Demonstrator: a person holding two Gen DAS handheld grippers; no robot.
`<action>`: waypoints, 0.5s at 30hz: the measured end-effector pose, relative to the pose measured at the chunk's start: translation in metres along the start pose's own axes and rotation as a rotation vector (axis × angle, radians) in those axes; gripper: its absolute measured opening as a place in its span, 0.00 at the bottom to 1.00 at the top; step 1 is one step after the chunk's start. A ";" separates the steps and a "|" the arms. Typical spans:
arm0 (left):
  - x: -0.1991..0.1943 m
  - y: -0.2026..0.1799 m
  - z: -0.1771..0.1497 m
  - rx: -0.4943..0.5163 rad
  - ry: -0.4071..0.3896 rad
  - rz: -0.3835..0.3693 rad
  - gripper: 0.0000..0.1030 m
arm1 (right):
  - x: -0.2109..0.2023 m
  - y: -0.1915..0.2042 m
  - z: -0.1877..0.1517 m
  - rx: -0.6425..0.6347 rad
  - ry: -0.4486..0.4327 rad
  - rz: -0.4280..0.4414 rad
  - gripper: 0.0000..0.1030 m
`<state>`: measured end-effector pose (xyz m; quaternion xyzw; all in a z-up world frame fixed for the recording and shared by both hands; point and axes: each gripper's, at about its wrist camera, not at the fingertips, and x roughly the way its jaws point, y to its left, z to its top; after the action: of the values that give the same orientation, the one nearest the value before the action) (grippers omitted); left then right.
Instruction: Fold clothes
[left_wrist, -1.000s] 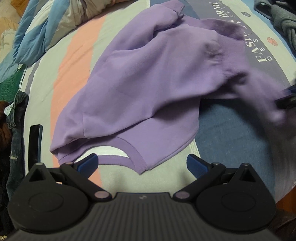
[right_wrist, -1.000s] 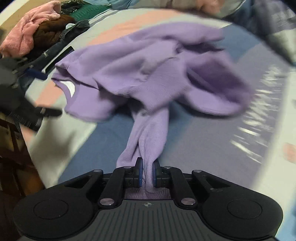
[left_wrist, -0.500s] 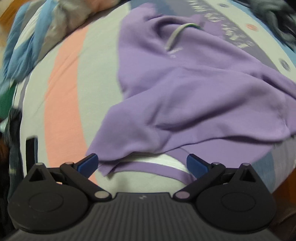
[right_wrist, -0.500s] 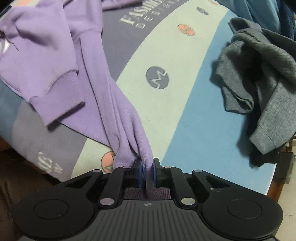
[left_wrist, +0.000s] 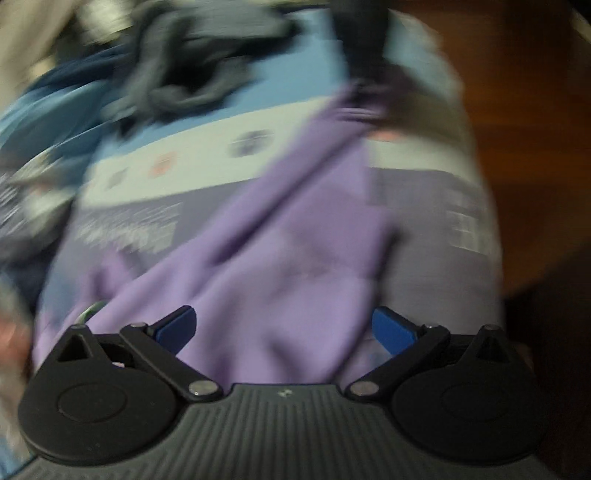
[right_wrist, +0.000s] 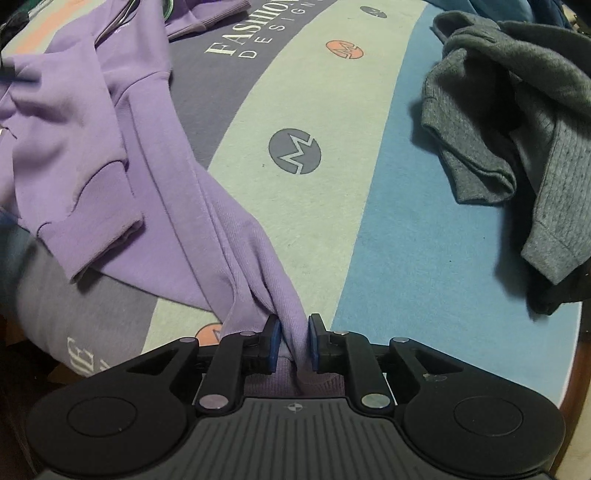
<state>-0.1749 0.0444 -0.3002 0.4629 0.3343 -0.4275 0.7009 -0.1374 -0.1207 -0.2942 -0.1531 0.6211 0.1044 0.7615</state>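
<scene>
A purple sweatshirt (right_wrist: 74, 129) lies crumpled on a striped, printed bedsheet (right_wrist: 388, 229). One long sleeve (right_wrist: 229, 229) runs from it down to my right gripper (right_wrist: 292, 341). The blue pads still hold the bunched cuff between them while the jaws are opening. In the blurred left wrist view, my left gripper (left_wrist: 284, 328) is open wide just above the purple sweatshirt (left_wrist: 295, 240), with nothing gripped between its fingers.
A crumpled grey garment (right_wrist: 517, 122) lies on the blue stripe to the right, and shows blurred at the top as the grey garment (left_wrist: 192, 74). The bed's edge and brown wooden floor (left_wrist: 524, 92) are at the right.
The left gripper swung and rolled from the sweatshirt's neckline across to another part of it. The right gripper pulled the sleeve out across the bed, then stopped, and its pads have parted slightly.
</scene>
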 end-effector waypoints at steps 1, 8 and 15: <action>0.004 -0.007 0.003 0.039 -0.006 -0.031 1.00 | 0.002 -0.001 -0.001 0.006 -0.006 0.005 0.17; 0.045 -0.015 0.029 0.050 0.043 -0.037 0.71 | 0.003 -0.015 -0.007 0.064 -0.050 0.064 0.18; 0.034 0.018 0.035 -0.101 0.075 -0.066 0.19 | 0.007 -0.020 -0.008 0.082 -0.068 0.094 0.19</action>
<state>-0.1415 0.0054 -0.3110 0.4313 0.3964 -0.4152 0.6960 -0.1359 -0.1424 -0.3005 -0.0891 0.6052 0.1196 0.7819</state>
